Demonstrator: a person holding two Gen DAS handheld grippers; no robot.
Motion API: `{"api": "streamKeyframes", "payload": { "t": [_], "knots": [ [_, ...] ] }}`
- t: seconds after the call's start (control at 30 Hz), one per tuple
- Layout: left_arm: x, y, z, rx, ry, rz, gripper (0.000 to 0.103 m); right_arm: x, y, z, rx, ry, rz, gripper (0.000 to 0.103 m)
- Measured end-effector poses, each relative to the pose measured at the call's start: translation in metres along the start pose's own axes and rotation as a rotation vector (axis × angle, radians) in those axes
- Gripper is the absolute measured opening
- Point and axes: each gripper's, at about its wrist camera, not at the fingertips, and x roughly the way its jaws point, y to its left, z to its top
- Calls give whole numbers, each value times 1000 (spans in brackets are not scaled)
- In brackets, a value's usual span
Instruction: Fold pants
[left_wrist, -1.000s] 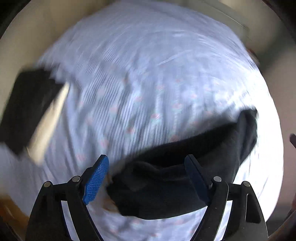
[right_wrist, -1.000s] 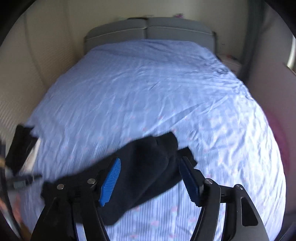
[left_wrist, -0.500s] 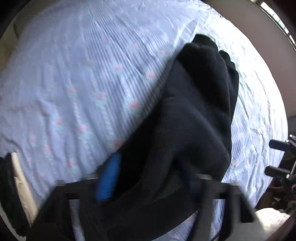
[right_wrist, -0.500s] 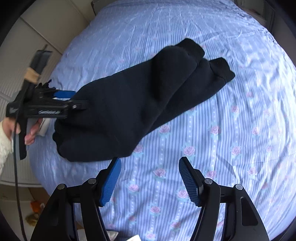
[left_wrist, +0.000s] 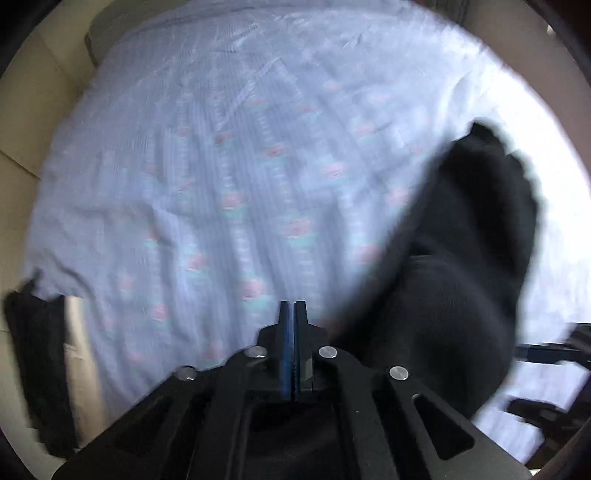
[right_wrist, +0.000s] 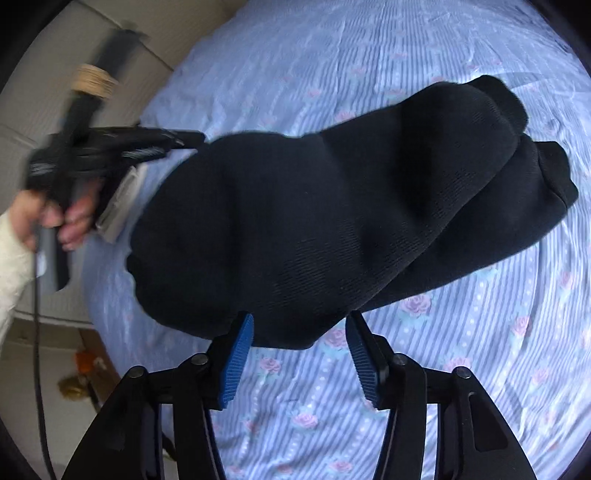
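The black pants (right_wrist: 332, 206) lie folded lengthwise on the blue flowered bed sheet (right_wrist: 461, 350), legs stacked, cuffs far right. My right gripper (right_wrist: 299, 354) is open, its blue pads either side of the near edge of the pants, not gripping. In the left wrist view my left gripper (left_wrist: 293, 332) has its jaws pressed together with nothing visible between them; the pants (left_wrist: 454, 266) lie to its right. In the right wrist view the left gripper (right_wrist: 184, 142) is held by a hand at the pants' left end, blurred.
The bed sheet (left_wrist: 221, 184) fills most of both views. A dark cloth (left_wrist: 33, 354) hangs at the bed's left edge. A grey headboard (left_wrist: 110, 33) and beige wall panels (right_wrist: 66, 96) lie beyond. Floor clutter (right_wrist: 81, 373) shows at the lower left.
My left gripper has closed and moved left off the pants. My right gripper has moved closer, its pads now at the pants' near edge.
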Motion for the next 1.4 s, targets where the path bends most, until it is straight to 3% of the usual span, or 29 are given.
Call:
{"api": "streamKeyframes", "payload": {
  "t": [0.07,0.13,0.27,0.33,0.4,0.43,0.47,0.67,0.9,1.0,1.13,1.27,1.33,1.4],
  "knots": [
    [-11,-6,-6,17,-21,-91,53,-7,-2,-5,19,-17,35,53],
    [-19,-14,-12,75,-52,-94,59,-12,-5,-12,26,-15,42,53],
    [1,-25,-8,113,43,-124,60,-6,-11,-25,47,30,29,53],
    [6,-30,-7,106,50,-144,61,-3,-16,-28,72,36,27,53],
    [17,-34,-7,102,70,-140,57,0,-16,-27,78,35,35,53],
    [19,-38,-9,106,90,-152,30,-1,-16,-27,79,32,29,53],
    [21,-39,-10,111,110,-162,13,-1,-17,-27,79,30,29,53],
    [-15,-27,-5,121,-31,-109,13,0,-9,-13,27,8,60,53],
    [-6,-6,-5,57,-1,-86,13,9,19,27,-95,-30,73,53],
    [-7,-10,-8,72,-15,-79,13,27,15,42,-82,22,123,54],
    [-9,-13,-9,78,-5,-107,13,52,-2,27,42,120,184,55],
    [-9,-29,-14,127,5,-134,14,17,10,-9,-26,54,273,56],
    [-5,-44,-17,168,13,-138,15,11,3,-25,5,63,307,56],
    [4,-57,-22,201,28,-123,15,16,-3,-35,39,79,283,55]
  ]
}}
